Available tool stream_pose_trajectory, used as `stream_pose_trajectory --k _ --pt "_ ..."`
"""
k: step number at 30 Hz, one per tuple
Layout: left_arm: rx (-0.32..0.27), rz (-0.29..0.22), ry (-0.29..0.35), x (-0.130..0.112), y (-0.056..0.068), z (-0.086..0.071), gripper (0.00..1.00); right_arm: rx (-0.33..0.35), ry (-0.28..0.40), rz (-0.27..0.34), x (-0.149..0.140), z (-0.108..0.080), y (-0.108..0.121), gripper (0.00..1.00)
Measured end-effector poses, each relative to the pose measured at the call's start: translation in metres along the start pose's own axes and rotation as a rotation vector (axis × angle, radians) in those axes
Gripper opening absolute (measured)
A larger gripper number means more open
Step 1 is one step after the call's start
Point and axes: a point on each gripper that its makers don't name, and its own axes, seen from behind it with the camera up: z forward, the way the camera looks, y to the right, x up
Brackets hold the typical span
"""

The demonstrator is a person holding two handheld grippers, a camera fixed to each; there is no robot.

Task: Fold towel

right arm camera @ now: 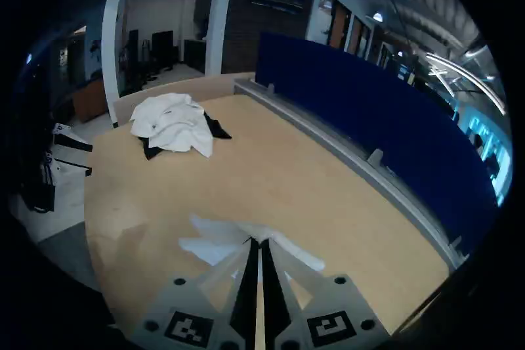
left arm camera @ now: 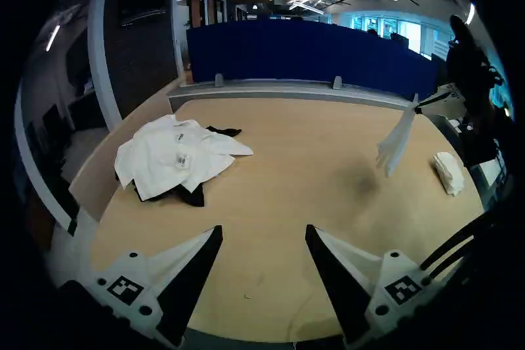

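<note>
- The towel (left arm camera: 396,143) hangs clear of the surface (left arm camera: 295,153), near its right edge. It is pinched at its top and droops in a narrow strip. Lifting it this way probably lets the cloth fall straight before it is spread for folding.
- The right tool (right arm camera: 256,241) has its fingers pressed together on the towel's upper edge. In the right gripper view, white cloth fans out on both sides just past the tips.
- The left tool (left arm camera: 262,228) sits low over the near edge with its fingers wide apart. It holds nothing and touches nothing. Judging by this, it is ready to take a free corner of the hanging towel.
- A folded white cloth (left arm camera: 449,173) lies at the right edge, likely a finished piece set out of the way.
- A heap of white cloths (left arm camera: 174,156), with dark fabric under it, sits toward the far left corner, well apart from the towel. It is probably the stock waiting to be folded.
- The middle of the surface is bare wood, which gives room to lay the towel flat.
</note>
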Motion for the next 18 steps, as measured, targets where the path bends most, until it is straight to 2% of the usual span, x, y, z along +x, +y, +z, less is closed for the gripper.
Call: stream_pose_trajectory --k 8,18 --pt "-0.014 0.015 0.004 0.006 0.006 0.004 0.94 -0.037 0.007 0.021 -0.004 -0.019 0.027 0.03" --pt "-0.041 0.039 -0.004 0.013 0.022 0.016 0.94 -0.089 -0.008 0.053 -0.027 -0.046 0.069 0.03"
